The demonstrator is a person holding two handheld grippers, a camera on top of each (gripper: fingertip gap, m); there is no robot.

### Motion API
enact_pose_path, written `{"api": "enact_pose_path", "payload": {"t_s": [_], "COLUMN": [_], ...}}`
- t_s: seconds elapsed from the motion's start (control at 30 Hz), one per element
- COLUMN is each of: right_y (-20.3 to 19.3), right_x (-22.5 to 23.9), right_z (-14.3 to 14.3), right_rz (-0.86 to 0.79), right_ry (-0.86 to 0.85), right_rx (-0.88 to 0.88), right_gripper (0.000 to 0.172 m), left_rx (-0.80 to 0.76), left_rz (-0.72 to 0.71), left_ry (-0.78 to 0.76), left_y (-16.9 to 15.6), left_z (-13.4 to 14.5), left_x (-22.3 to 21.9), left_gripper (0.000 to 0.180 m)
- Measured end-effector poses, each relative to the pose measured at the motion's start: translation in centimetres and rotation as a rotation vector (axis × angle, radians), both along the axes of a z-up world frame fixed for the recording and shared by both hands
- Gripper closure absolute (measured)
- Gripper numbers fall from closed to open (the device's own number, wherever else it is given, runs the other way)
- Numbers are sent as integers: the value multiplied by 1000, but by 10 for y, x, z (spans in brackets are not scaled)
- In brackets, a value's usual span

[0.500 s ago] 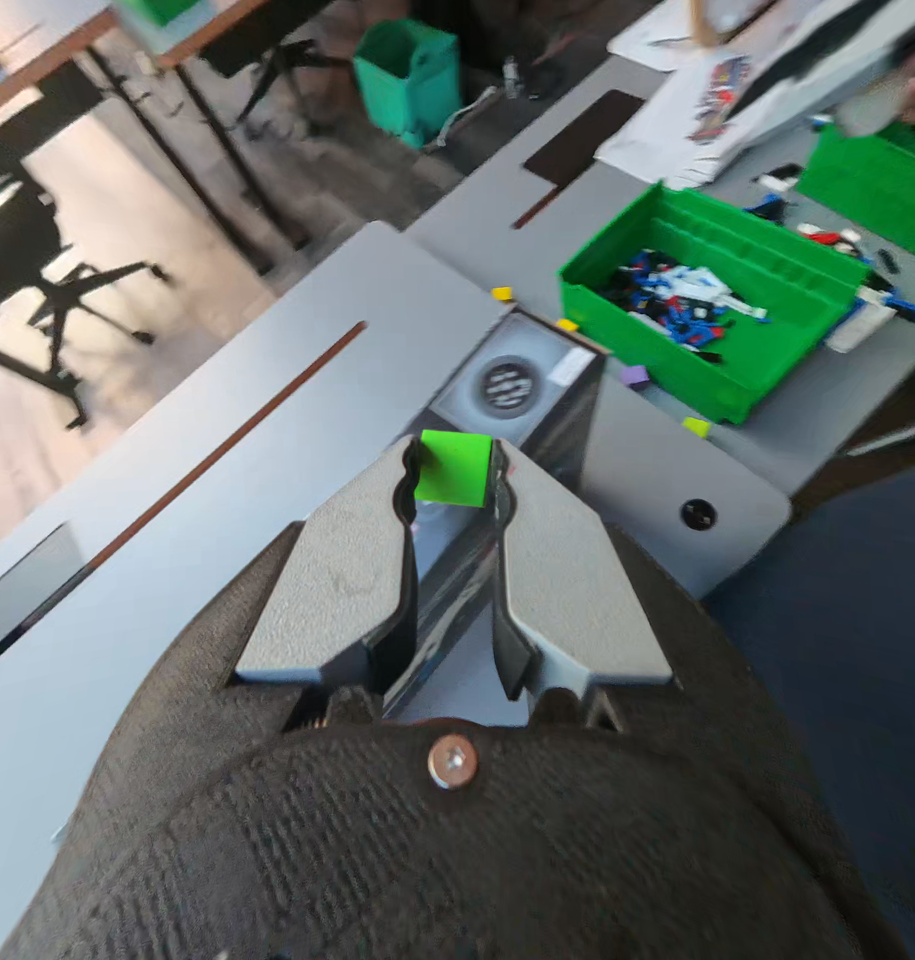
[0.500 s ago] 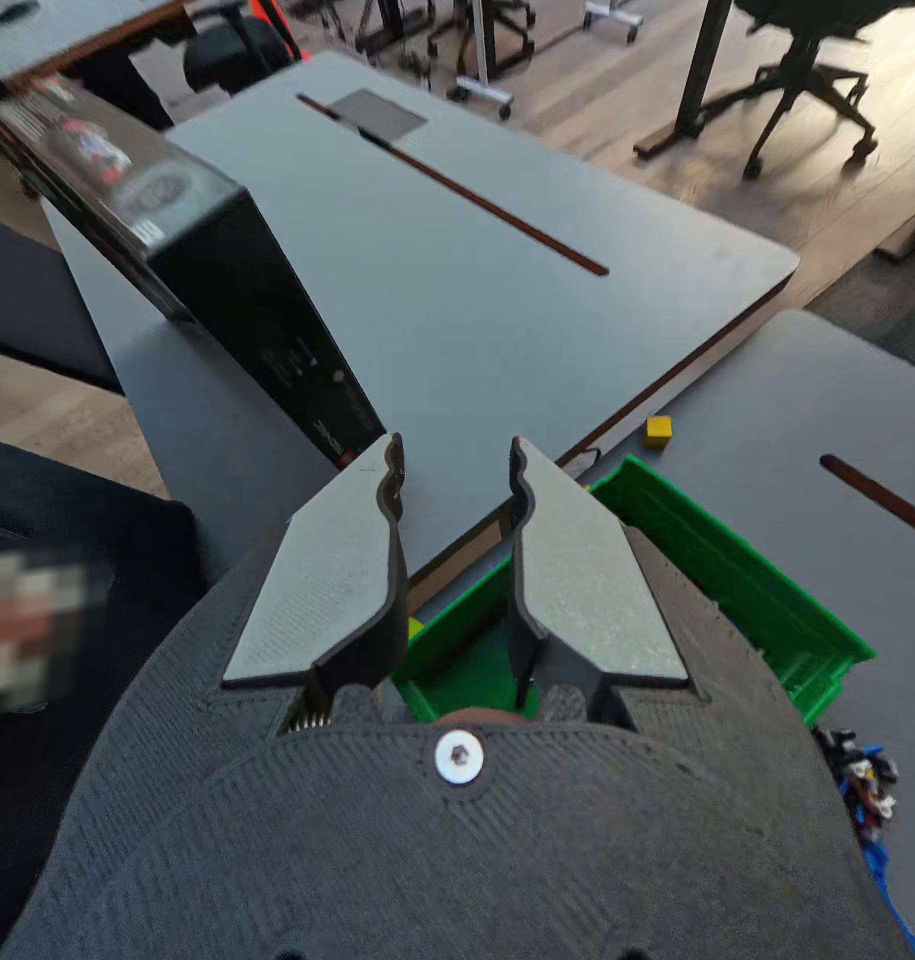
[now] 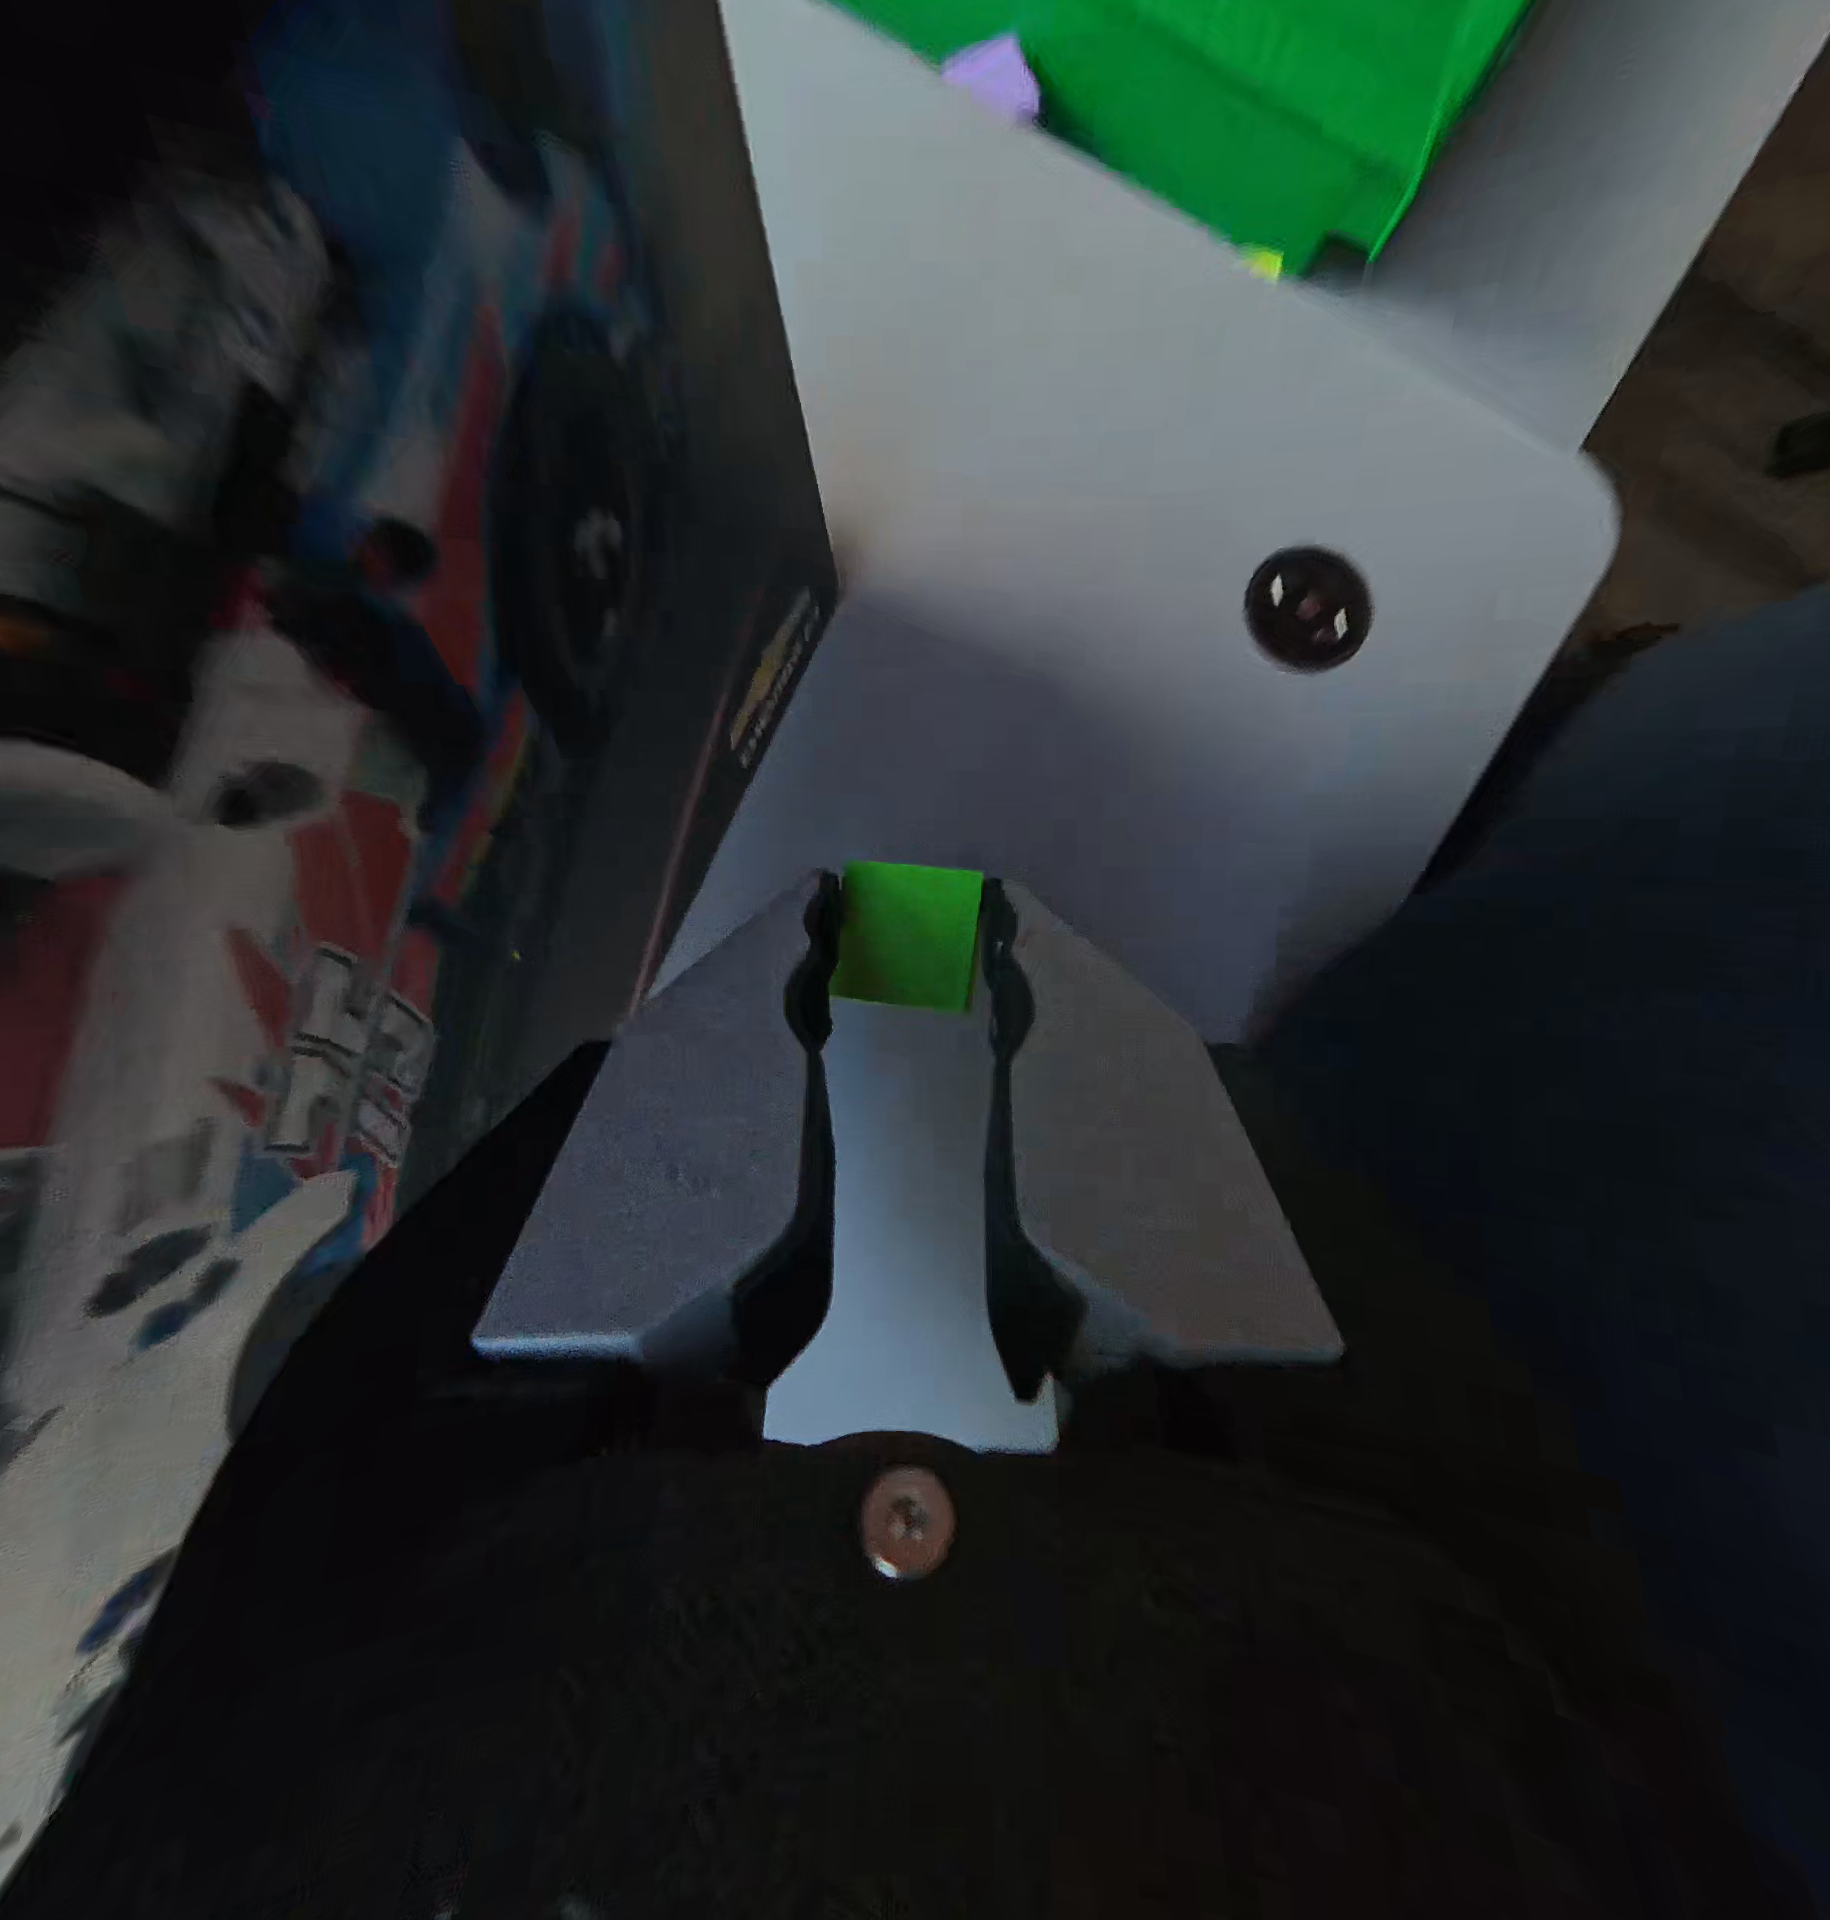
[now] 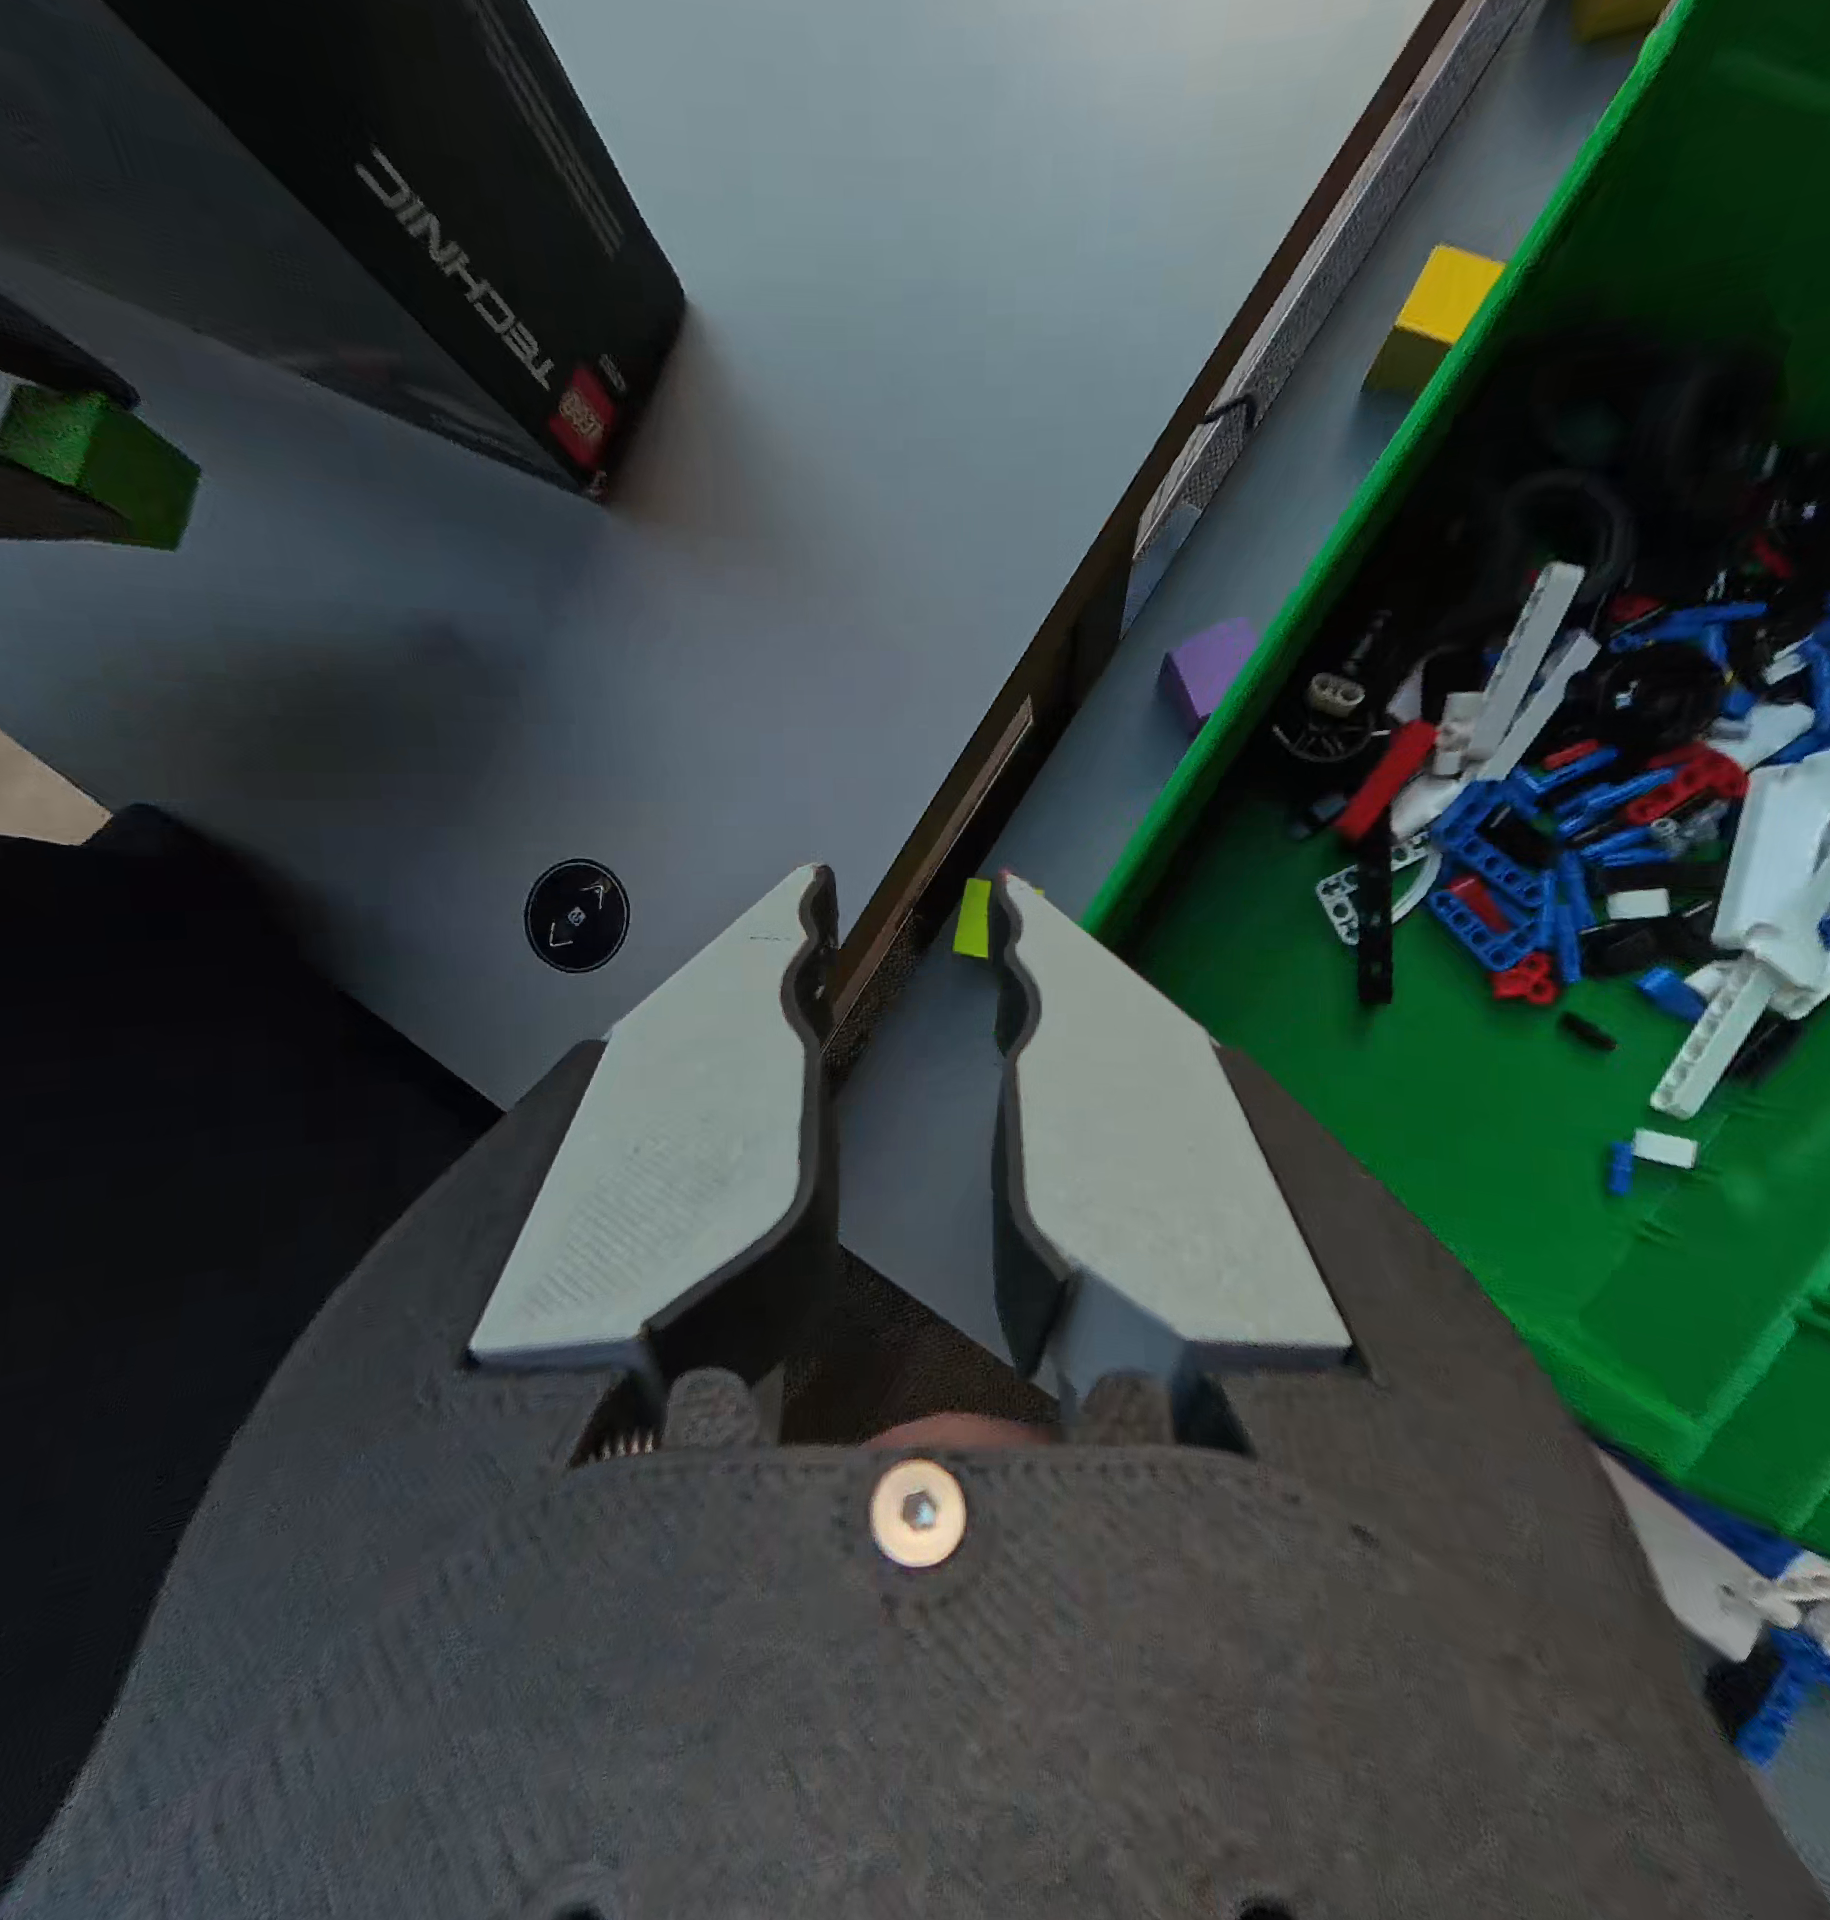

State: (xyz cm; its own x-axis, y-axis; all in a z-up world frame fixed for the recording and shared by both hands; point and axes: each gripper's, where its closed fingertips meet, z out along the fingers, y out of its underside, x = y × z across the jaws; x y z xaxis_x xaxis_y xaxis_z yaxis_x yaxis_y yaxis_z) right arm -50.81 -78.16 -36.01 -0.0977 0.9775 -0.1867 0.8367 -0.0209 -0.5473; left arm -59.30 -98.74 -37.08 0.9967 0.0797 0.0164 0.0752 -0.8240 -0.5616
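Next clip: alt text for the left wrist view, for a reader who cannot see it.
The left gripper clamps a small bright green cube between its fingertips above a grey tabletop. A dark printed cardboard box stands left; a green plastic bin lies beyond.

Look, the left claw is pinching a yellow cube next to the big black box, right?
Not quite: the cube is green, not yellow. The left wrist view shows it pinched between the left claw tips, next to the big black box; the right wrist view shows it green too.
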Motion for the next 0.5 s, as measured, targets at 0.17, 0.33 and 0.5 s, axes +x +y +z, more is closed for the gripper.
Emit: {"api": "enact_pose_path", "payload": {"t_s": [0.17, 0.33, 0.5], "right_y": [-7, 6, 50], "right_x": [9, 5, -12], "right_z": [-29, -38, -22], "right_rz": [-70, -167, -319], "right_ry": [-95, -110, -40], "right_rx": [25, 79, 196], "right_gripper": [149, 149, 142], "left_rx": [-90, -49, -61], "left_rz": [-76, -79, -64], "left_ry": [-51, -60, -53], "left_y": [-15, -13, -26], "left_z": [-46, -33, -20], "left_x": [13, 13, 8], "left_gripper": [152, 134, 133]}}
